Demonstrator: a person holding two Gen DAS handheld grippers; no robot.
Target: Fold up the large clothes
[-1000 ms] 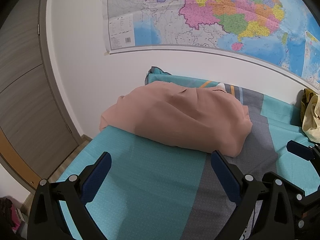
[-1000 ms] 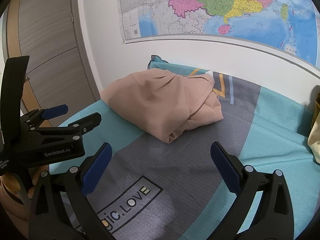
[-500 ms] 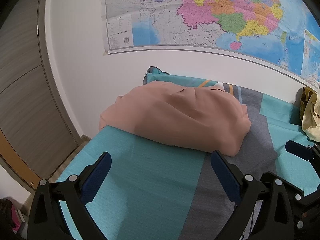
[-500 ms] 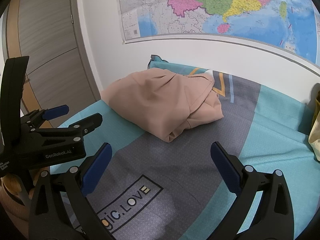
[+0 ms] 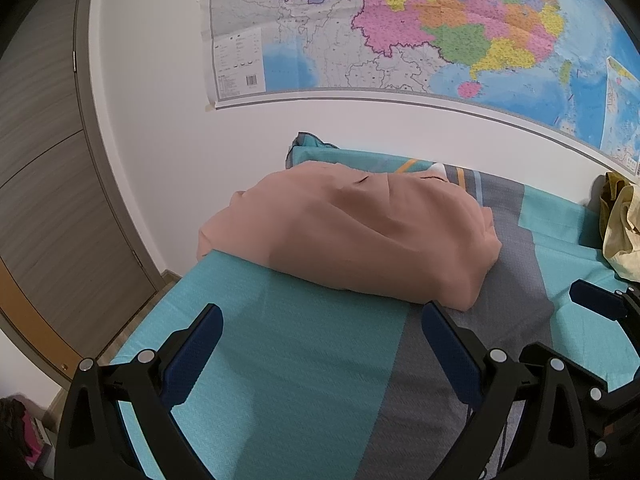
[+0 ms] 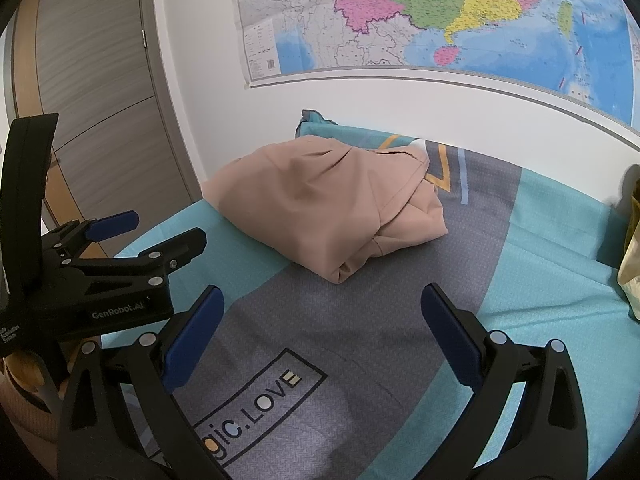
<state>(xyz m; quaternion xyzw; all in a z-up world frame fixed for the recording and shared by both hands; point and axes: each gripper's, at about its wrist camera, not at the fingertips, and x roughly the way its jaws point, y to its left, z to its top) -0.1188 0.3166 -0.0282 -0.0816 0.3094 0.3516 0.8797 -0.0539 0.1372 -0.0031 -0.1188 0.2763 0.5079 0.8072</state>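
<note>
Garment (image 5: 352, 236), folded, long axis left-right on bedsheet (image 5: 304, 360); both tools (image 5: 320, 344) (image 6: 320, 320) wide open, empty.

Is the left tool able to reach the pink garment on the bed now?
Probably yes. The left tool is open and empty, and only bare bedsheet lies between it and the pink garment.

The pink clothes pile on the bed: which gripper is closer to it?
Left. The left gripper sits just short of the folded pink garment, its right fingertip almost at the cloth's near edge. The right gripper hangs farther back over grey bedspread.
</note>
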